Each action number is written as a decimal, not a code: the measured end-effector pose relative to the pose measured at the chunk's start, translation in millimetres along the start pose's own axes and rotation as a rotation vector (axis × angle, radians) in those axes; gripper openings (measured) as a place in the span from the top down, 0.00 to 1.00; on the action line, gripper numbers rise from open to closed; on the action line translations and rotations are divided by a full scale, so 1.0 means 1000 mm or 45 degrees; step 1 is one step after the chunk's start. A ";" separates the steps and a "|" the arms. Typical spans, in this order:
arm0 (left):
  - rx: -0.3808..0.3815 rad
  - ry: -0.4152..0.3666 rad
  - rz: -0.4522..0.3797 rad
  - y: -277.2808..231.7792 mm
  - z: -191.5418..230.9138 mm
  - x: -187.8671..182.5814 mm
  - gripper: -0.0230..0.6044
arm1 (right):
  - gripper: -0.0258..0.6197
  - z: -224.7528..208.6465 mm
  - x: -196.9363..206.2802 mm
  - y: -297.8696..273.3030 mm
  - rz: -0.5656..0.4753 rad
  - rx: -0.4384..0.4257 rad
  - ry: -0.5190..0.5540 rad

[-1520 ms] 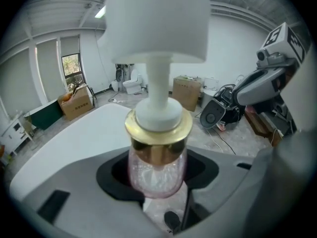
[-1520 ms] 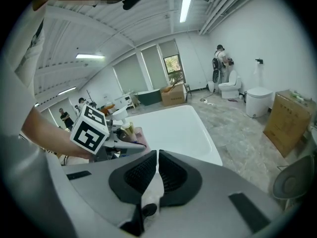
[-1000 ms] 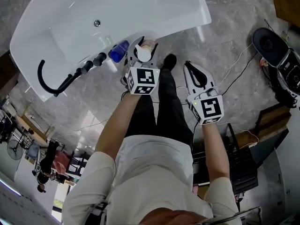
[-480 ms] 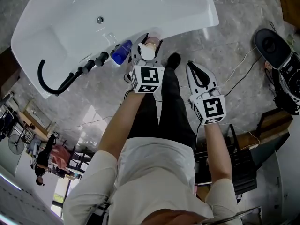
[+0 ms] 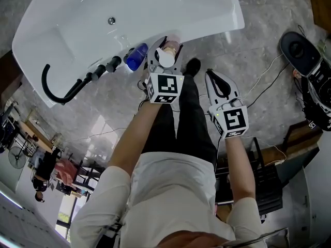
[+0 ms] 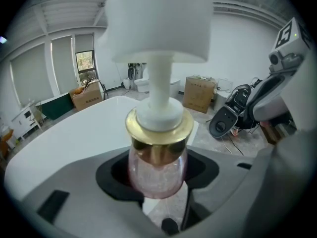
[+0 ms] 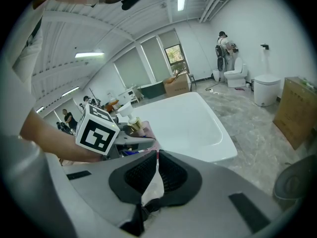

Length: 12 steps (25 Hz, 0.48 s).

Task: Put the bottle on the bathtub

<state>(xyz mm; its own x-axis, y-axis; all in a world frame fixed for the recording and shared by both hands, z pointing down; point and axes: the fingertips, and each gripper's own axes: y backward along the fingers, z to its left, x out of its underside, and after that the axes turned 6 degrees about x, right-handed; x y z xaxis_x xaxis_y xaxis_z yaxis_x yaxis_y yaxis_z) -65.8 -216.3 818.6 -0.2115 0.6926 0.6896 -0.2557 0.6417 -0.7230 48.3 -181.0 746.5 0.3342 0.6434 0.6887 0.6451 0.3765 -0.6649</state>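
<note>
The grey stone floor [image 5: 258, 30] fills most of the head view, with the white tub [image 5: 207, 14] set across the top of it. Below that I see the operator's torso and both forearms reaching forward.

My right gripper [image 5: 211, 76] hangs over the floor, well apart from the tub. Its jaws are pressed together with nothing between them, as its own view shows [image 7: 157, 168].

My left gripper [image 5: 164, 46] is at the tub's near rim and is clamped on the bottle [image 6: 157, 162]. The dark pads grip the pink glass body on both sides. The bottle stands upright in that view, with a gold collar and a white pump head on top. It sits over the rim edge, but I cannot tell whether its base touches the tub.

A black curved spout [image 5: 57, 89] with black knobs sits on the rim to the left. A blue bottle [image 5: 135, 57] lies just beside the knobs and close to my left gripper.
</note>
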 end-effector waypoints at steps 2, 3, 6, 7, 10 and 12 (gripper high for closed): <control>0.000 0.000 -0.010 -0.001 0.001 0.002 0.60 | 0.90 0.002 0.003 -0.002 0.002 0.001 -0.004; 0.000 0.001 -0.013 -0.001 0.001 0.003 0.60 | 0.90 0.003 0.005 -0.002 0.003 0.002 -0.006; 0.000 0.014 -0.025 0.001 0.001 0.004 0.59 | 0.90 0.006 0.006 -0.002 0.005 0.001 -0.015; 0.000 0.018 -0.029 0.002 0.001 0.004 0.59 | 0.90 0.007 0.006 -0.002 0.005 0.001 -0.017; 0.007 0.020 -0.031 0.002 0.002 0.006 0.57 | 0.90 0.009 0.006 -0.002 0.005 0.000 -0.024; 0.010 0.018 -0.030 0.004 0.003 0.007 0.55 | 0.90 0.011 0.006 0.000 0.003 -0.001 -0.023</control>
<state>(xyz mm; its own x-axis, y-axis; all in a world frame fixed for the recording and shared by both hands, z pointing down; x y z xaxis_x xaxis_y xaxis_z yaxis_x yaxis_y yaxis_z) -71.0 -209.8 820.6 -0.1920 0.6819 0.7058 -0.2676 0.6556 -0.7061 42.2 -170.2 747.4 0.3237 0.6561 0.6817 0.6448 0.3743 -0.6665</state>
